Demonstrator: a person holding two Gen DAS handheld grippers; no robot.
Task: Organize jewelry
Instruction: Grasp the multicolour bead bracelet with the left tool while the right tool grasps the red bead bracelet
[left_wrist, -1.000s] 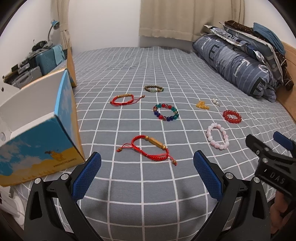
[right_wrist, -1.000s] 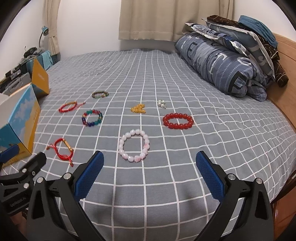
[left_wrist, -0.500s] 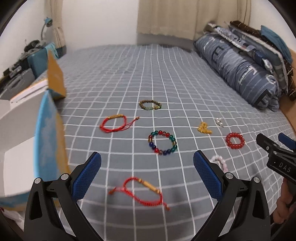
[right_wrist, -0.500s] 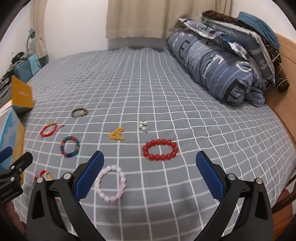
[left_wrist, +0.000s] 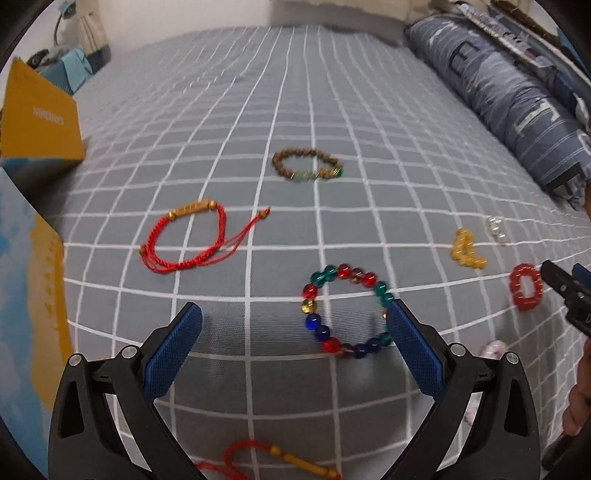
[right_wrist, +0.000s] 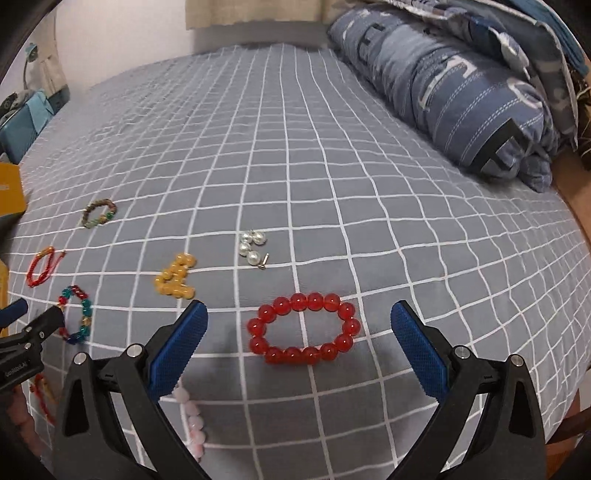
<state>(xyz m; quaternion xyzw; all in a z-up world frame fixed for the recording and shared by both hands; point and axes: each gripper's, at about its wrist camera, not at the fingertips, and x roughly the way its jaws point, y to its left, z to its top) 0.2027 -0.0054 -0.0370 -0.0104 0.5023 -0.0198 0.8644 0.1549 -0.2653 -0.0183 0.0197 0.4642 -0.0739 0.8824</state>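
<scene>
Bed (left_wrist: 332, 92) covered with a grey sheet in a white grid; a rolled blue printed duvet (right_wrist: 461, 92) is seen along its right side, a curtain behind.

Jewelry is spread loose on the sheet. A multicolour glass-bead bracelet (left_wrist: 345, 312) is seen just ahead of the left gripper (left_wrist: 293, 334), its right edge touching or just beside the right blue pad; contact cannot be told. A red cord bracelet with gold tube (left_wrist: 183, 236) lies further out to the left, a brown bead bracelet with green beads (left_wrist: 306, 164) beyond it. A second red cord bracelet (left_wrist: 266, 463) is partly seen under the left gripper, blurred.

A red bead bracelet (right_wrist: 303, 328) is framed between the fingers of the right gripper (right_wrist: 299, 334), not touched. A yellow bead cluster (right_wrist: 175, 277) and pearl earrings (right_wrist: 253, 245) lie beyond it, near each other. A pink bead bracelet (right_wrist: 192, 421) is partly hidden by the right gripper's left finger.

Jaws of both grippers are held wide apart, nothing clamped.

A blue and yellow cardboard box (left_wrist: 33, 295) is seen at the bed's left edge, its open flap (left_wrist: 40, 118) raised. Part of a hand (left_wrist: 578, 402) is seen at the right edge of the left wrist view.
</scene>
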